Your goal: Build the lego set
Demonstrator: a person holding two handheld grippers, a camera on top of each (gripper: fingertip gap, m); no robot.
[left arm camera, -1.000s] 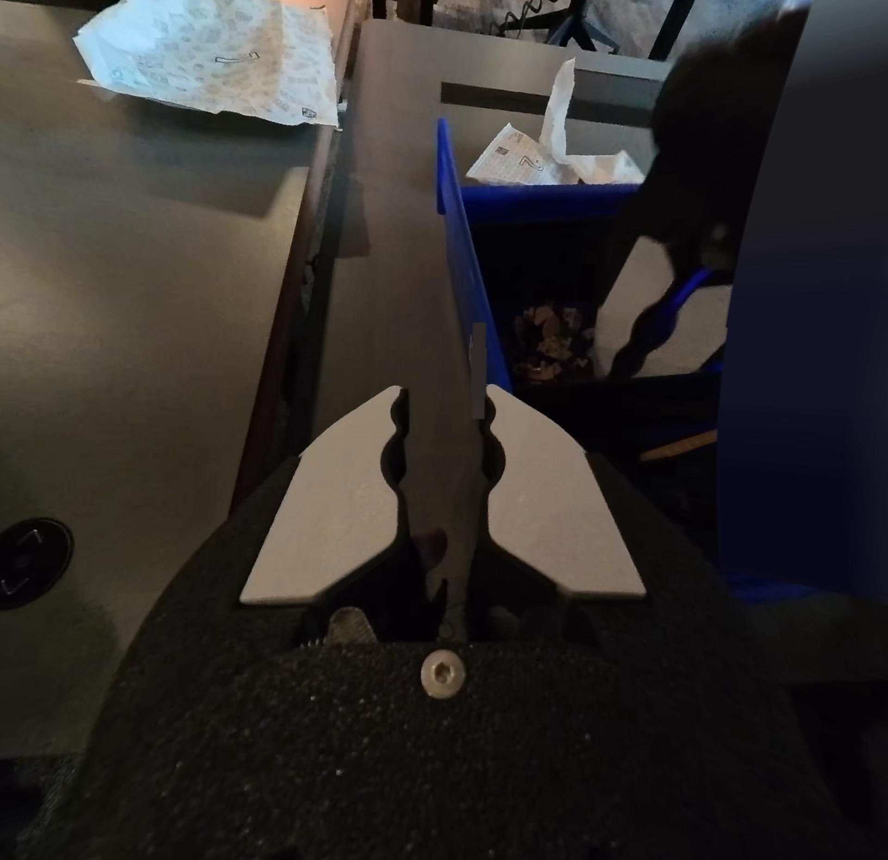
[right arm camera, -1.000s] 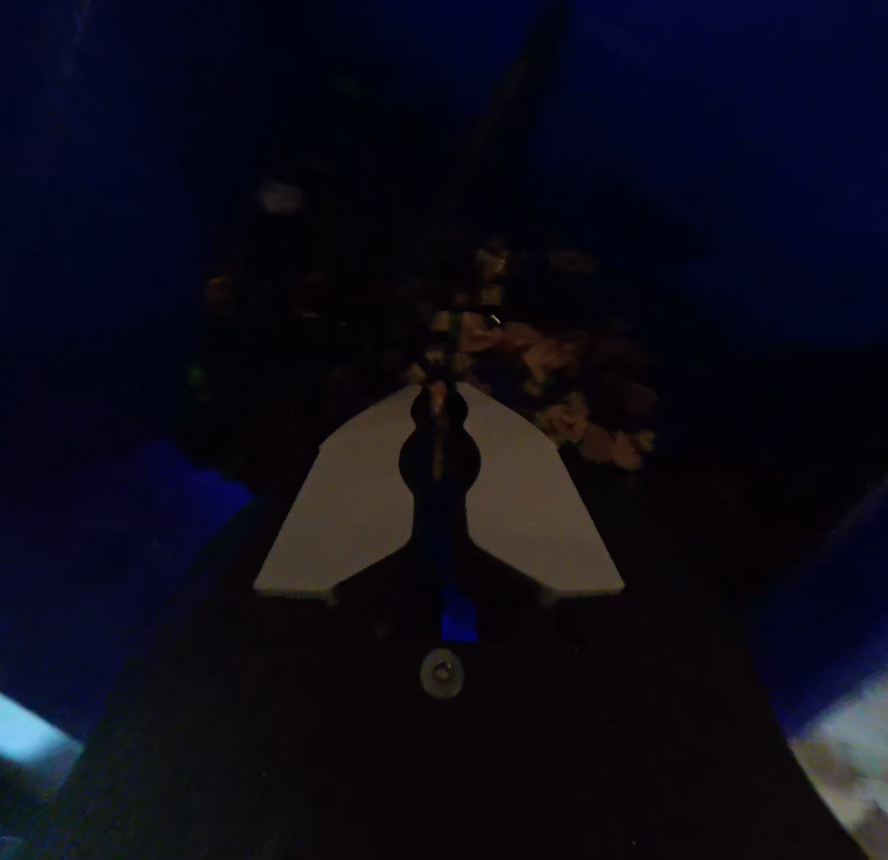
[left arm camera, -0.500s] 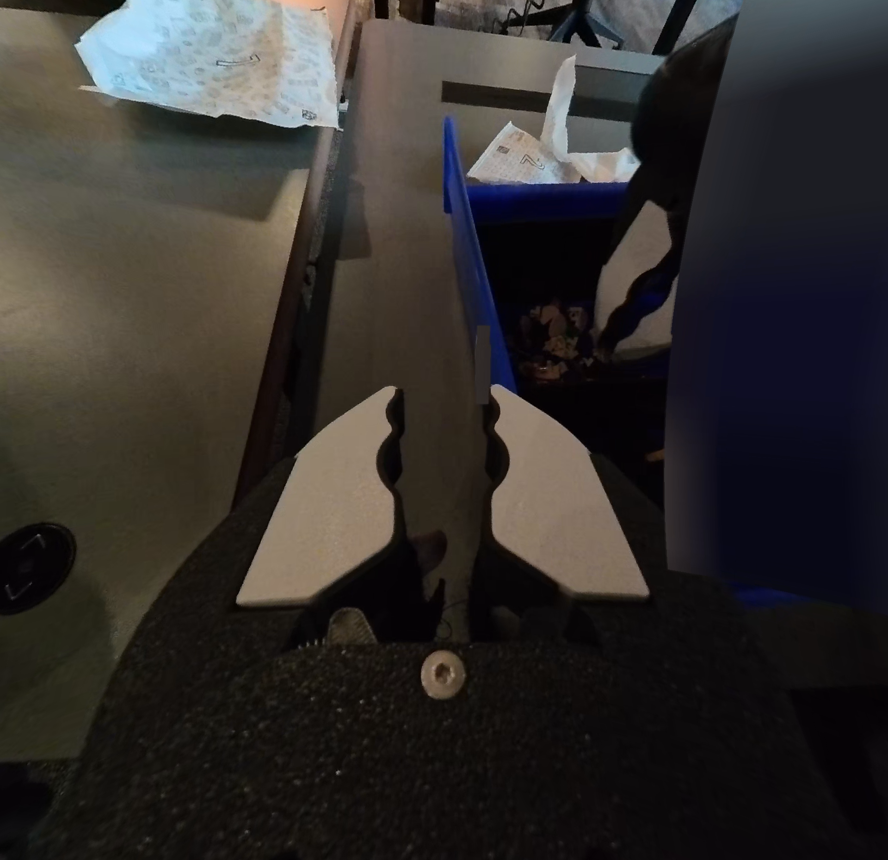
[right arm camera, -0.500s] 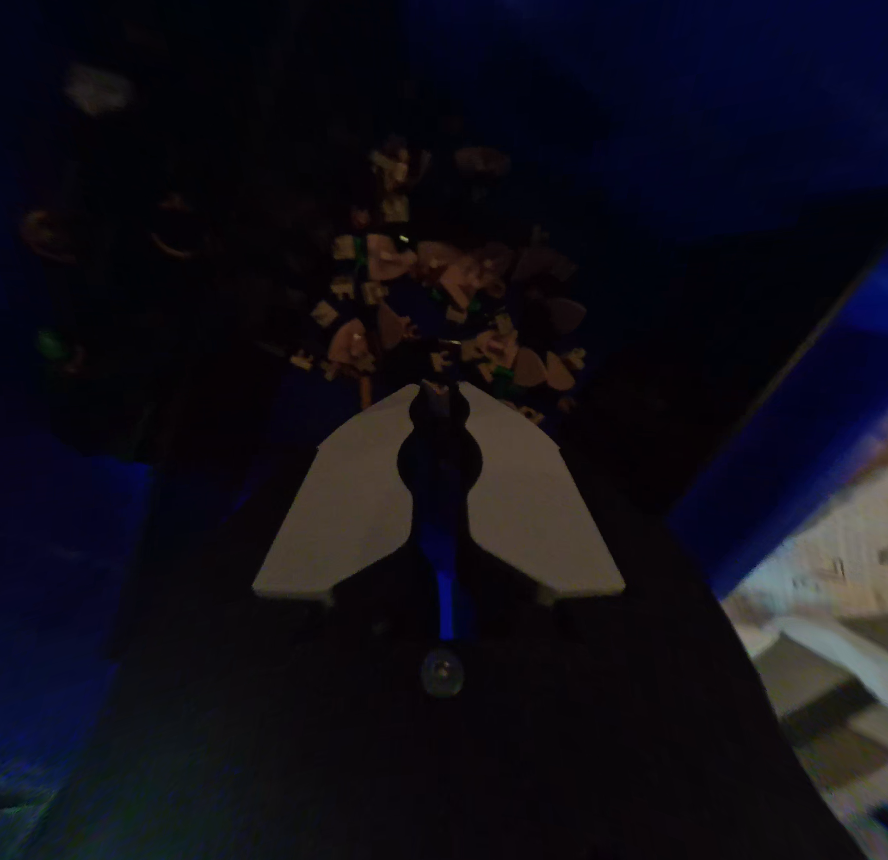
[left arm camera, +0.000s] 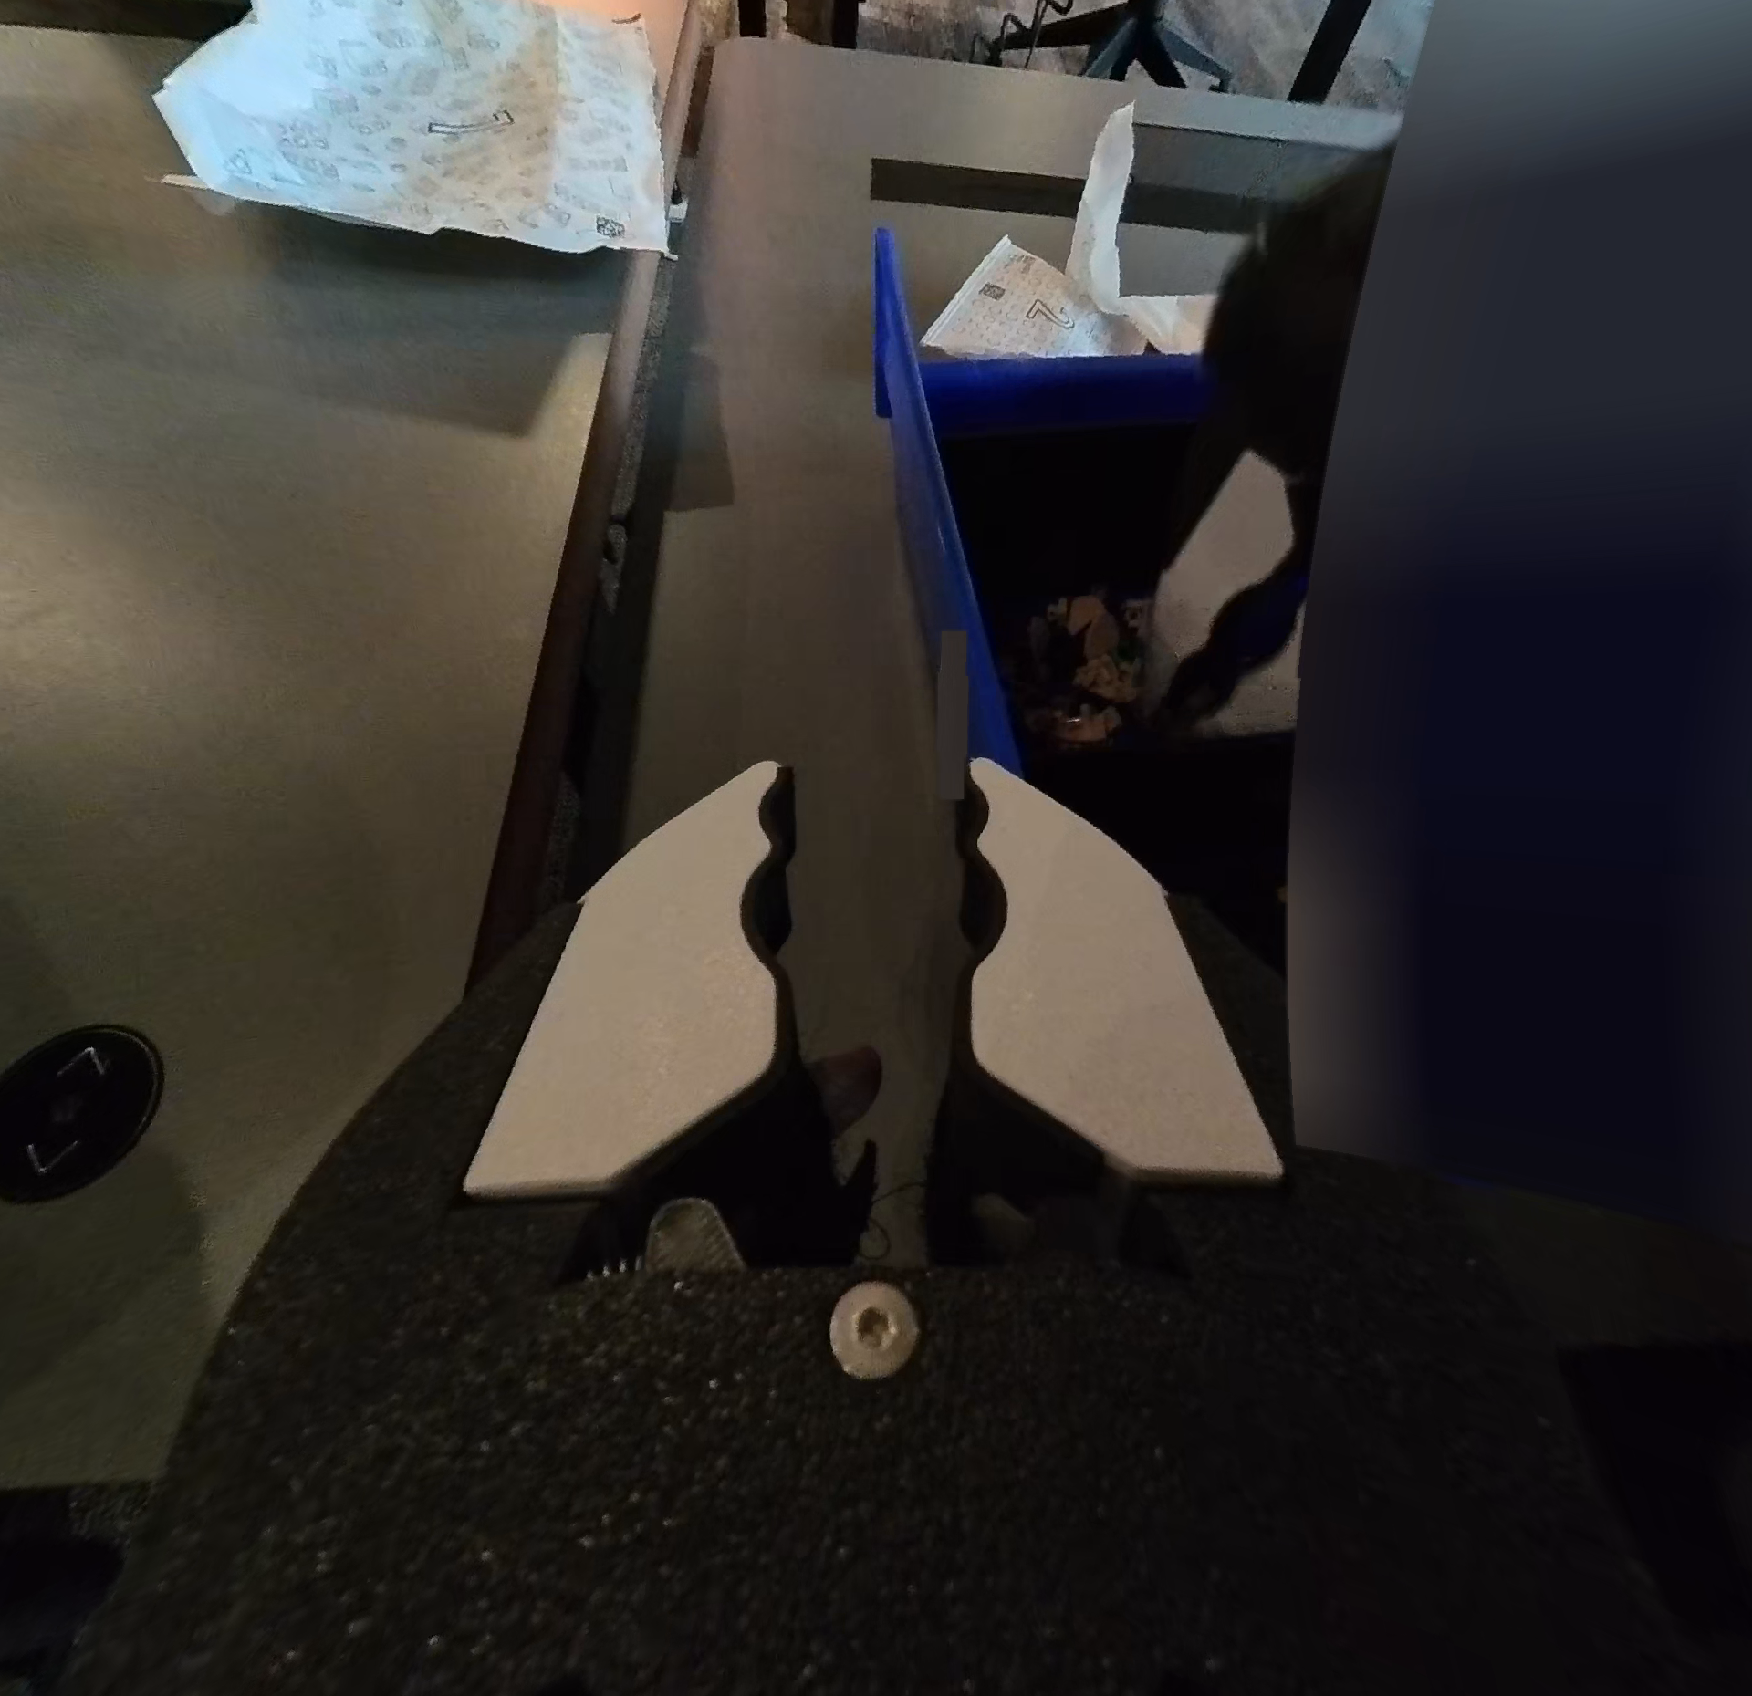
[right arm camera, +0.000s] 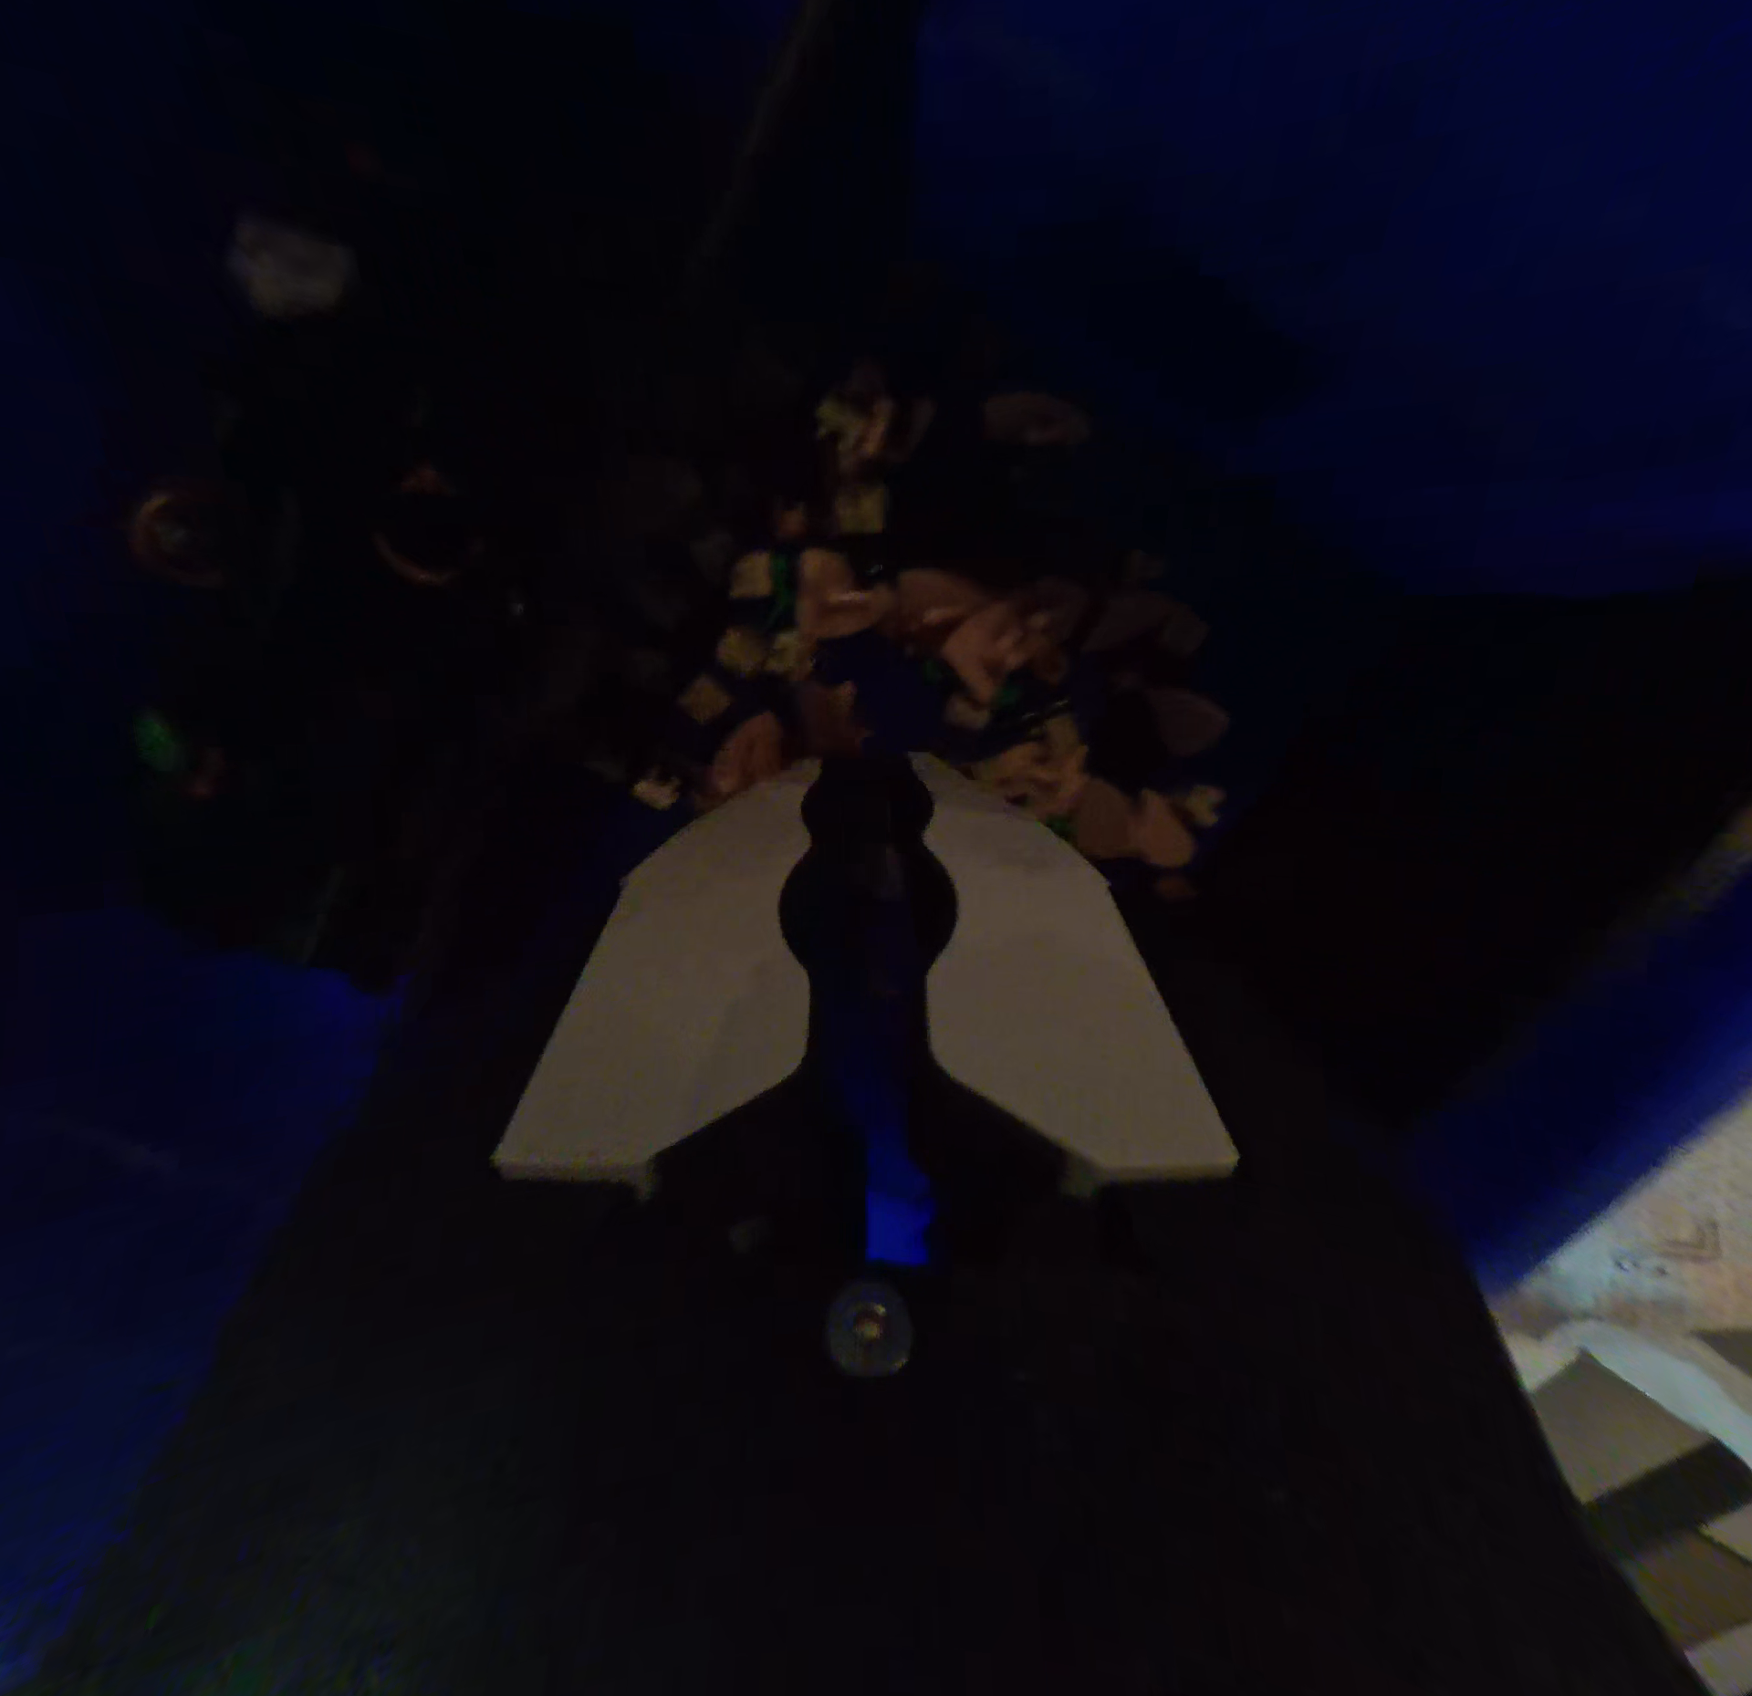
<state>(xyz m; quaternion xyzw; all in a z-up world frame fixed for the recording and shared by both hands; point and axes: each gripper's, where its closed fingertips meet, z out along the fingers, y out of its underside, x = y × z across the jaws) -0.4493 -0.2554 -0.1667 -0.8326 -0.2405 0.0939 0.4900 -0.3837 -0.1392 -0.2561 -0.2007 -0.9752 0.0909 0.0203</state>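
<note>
Left and right wrist views. My left gripper hung spread and empty over the grey table, its right finger just beside the blue bin's left wall, which ran straight ahead along the fingers. My right gripper reached down inside the bin, fingers nearly together, tips at a heap of small tan and green pieces; whether they pinched one was too dark to tell
</note>
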